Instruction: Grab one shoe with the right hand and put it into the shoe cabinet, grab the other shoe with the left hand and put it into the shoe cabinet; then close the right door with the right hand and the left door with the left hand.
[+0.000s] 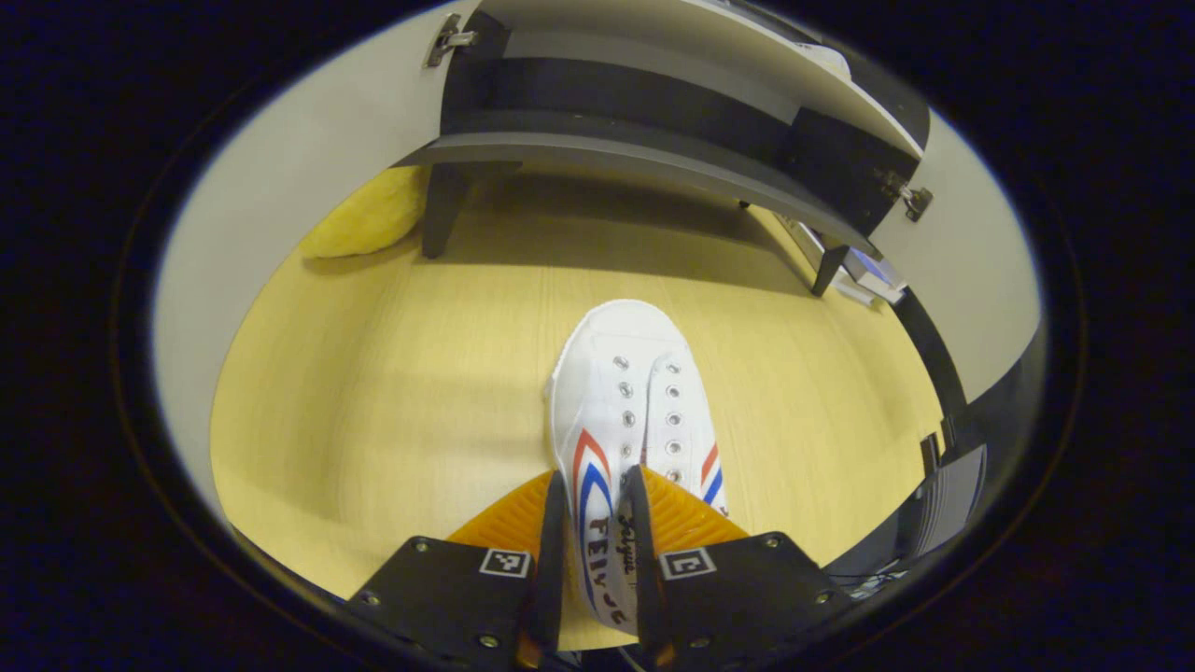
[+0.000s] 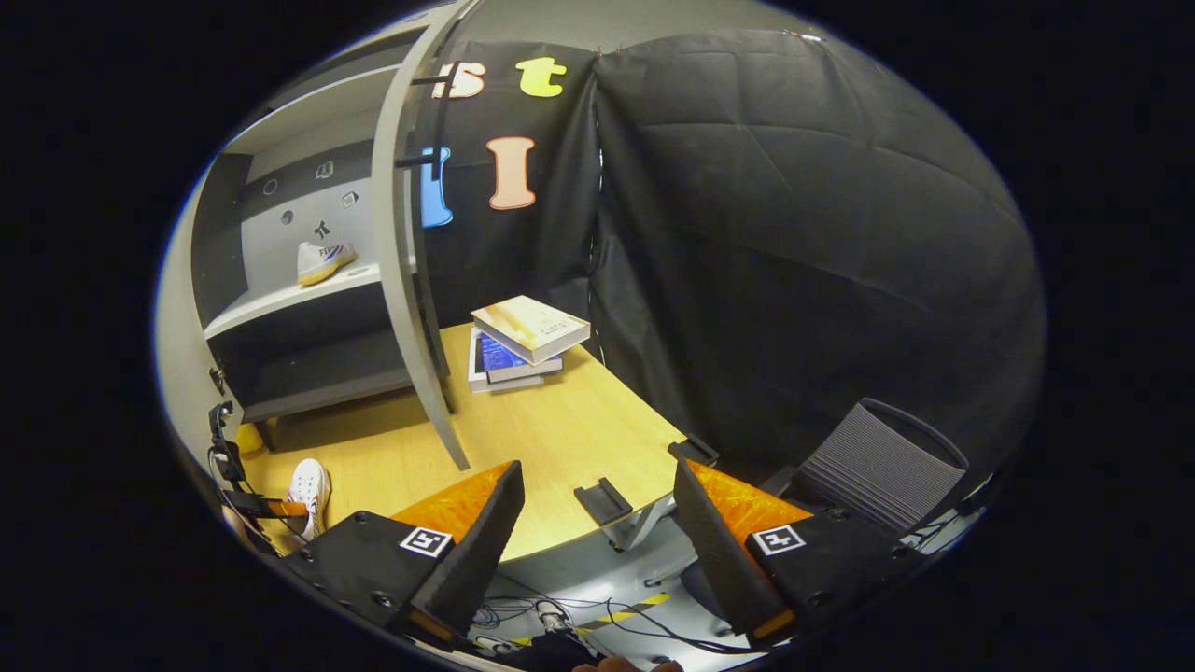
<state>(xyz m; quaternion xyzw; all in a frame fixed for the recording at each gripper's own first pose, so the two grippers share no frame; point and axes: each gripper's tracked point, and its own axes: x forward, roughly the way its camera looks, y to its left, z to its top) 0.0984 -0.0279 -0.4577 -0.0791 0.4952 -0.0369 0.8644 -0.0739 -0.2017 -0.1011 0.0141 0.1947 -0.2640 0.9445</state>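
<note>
On the wooden table (image 1: 373, 373) stands the open shoe cabinet (image 1: 653, 121), a shoe (image 2: 322, 261) already on its shelf. Before it, the left gripper (image 1: 596, 541) clamps the second shoe's (image 1: 621, 392) side wall. Right gripper (image 2: 597, 532) gapes, holding nothing.

Two white shoes are in sight: one (image 1: 625, 439) sits between the left gripper's (image 1: 597, 551) fingers, and the other (image 2: 322, 259) rests on a cabinet (image 2: 308, 289) shelf, far ahead and to the left of the right gripper (image 2: 597, 541). Two cabinet doors stand open, one (image 1: 280, 168) on the left and one (image 1: 971, 261) on the right of the left gripper's outlook. About three books (image 2: 523, 343) are stacked ahead of the right gripper, one yellow cushion (image 1: 369, 217) lies ahead-left of the left gripper, and one chair (image 2: 878, 462) stands to the right gripper's right.
</note>
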